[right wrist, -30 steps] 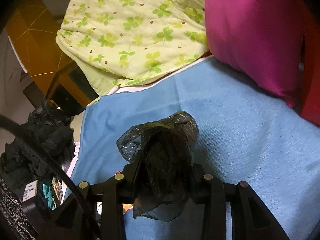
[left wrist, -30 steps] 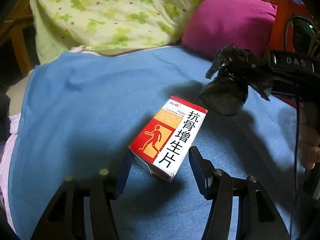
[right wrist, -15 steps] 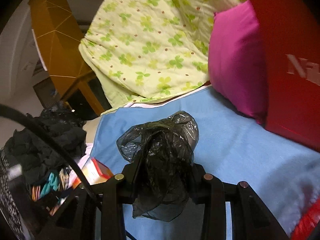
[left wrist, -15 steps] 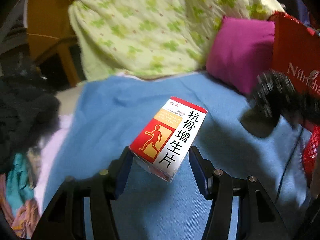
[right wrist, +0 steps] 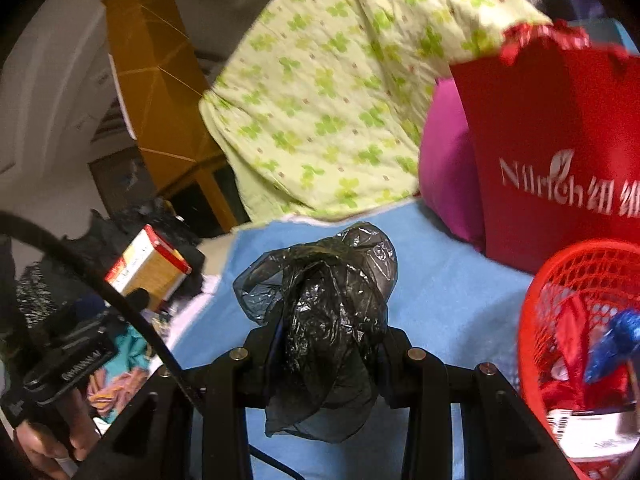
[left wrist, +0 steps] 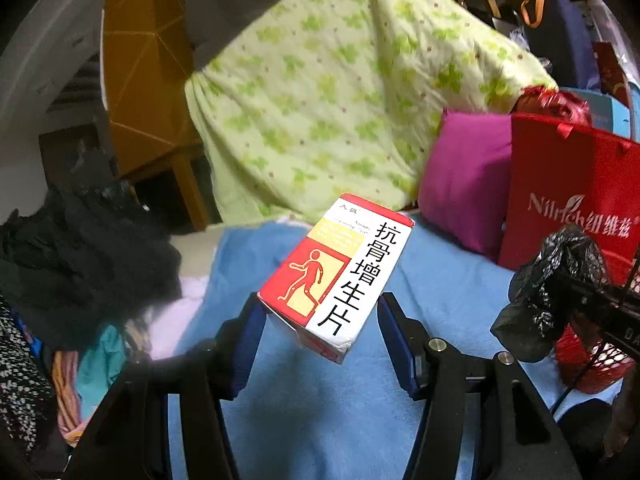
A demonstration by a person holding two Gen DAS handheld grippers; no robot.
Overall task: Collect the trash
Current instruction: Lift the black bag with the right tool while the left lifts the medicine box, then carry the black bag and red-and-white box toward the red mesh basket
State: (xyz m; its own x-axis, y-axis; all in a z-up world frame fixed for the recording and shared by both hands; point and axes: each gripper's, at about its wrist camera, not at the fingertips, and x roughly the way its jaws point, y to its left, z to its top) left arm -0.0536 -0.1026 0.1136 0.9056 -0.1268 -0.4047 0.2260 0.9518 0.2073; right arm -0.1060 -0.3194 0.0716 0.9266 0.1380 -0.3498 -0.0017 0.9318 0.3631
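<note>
left gripper (left wrist: pixel 320 320) holding box (left wrist: pixel 340 272), right gripper (right wrist: pixel 328 344) bag (right wrist: pixel 324 312)

Each wrist camera is sitting just behind its own tool, looking forward and slightly down over the blue bed (left wrist: pixel 352 408) from close in. Both are facing the green quilt (left wrist: pixel 352 92) and red bag (right wrist: pixel 560 152) ahead, each catching the other tool sideways.
</note>
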